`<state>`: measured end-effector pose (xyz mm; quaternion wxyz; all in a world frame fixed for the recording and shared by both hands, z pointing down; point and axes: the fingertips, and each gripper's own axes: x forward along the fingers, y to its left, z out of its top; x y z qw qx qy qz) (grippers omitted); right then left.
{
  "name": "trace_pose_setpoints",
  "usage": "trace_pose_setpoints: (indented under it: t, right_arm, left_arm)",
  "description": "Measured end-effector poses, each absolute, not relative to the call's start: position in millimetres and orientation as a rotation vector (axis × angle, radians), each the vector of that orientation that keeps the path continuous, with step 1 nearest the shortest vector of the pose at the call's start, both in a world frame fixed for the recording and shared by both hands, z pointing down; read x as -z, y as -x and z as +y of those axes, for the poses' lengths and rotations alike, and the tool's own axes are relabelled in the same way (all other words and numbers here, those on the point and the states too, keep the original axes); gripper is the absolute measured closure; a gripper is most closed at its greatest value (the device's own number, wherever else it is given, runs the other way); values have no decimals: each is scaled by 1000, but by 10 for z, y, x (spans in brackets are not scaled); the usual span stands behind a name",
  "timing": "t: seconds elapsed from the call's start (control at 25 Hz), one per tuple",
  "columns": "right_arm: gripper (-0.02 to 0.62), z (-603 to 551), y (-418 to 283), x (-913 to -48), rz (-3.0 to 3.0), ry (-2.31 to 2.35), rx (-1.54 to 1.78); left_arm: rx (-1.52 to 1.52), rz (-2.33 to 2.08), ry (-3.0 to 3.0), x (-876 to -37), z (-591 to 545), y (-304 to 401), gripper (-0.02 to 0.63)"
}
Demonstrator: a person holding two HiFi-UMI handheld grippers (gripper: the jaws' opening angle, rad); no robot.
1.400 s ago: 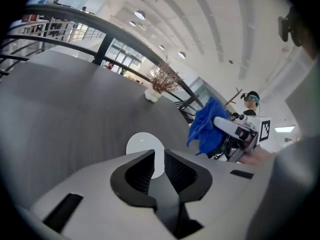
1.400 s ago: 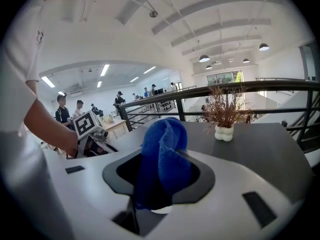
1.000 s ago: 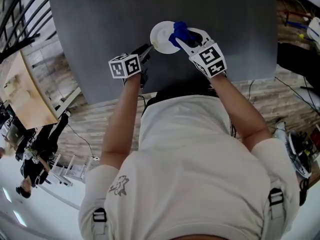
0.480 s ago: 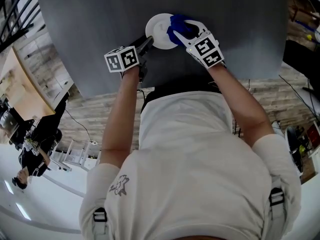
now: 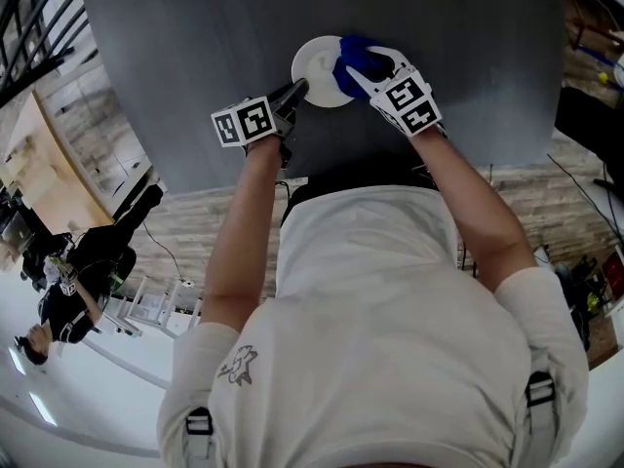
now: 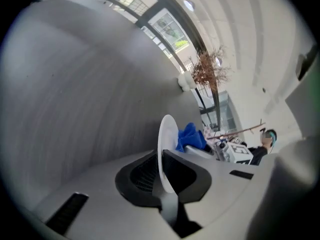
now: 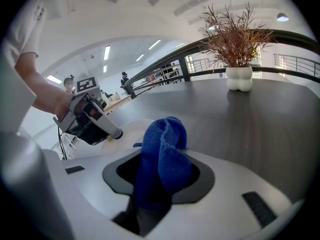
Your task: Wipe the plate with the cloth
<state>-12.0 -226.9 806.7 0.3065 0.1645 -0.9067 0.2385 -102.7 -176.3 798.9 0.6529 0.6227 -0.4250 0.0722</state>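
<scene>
Left gripper view: left tongs [image 6: 162,173] have just closed onto the rim of the plate [image 6: 168,134] on the tabletop [image 5: 195,47], steadying it, while right tongs [image 7: 160,181] clench the cloth [image 7: 164,151] over it, apparently ready for wiping.

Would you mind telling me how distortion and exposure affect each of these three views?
Head view: fisheye bows the table edges, and the white plate looks nearly washed out. Left gripper view: dark vignetted corners, scene tilted, plate edge-on. Right gripper view: the railing arcs across the frame; the blue cloth up close is fairly sharp.
</scene>
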Motion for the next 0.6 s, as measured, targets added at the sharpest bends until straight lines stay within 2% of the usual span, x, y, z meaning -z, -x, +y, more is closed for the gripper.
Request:
trace_pose_setpoints:
  t: [0.12, 0.28, 0.6]
  right_arm:
    - [460, -2247, 73, -8094, -2370, -465, -673]
    - [460, -2262, 70, -7943, -2328, -530, -799]
    - [460, -2228, 782, -6466, -2545, -567, -504]
  left_arm:
    - [-15, -918, -1342, -7890, -1737, 965, 589]
    - [15, -890, -1378, -7681, -1668, 888, 589]
    - [53, -745, -1625, -6631, -1611, 930, 589]
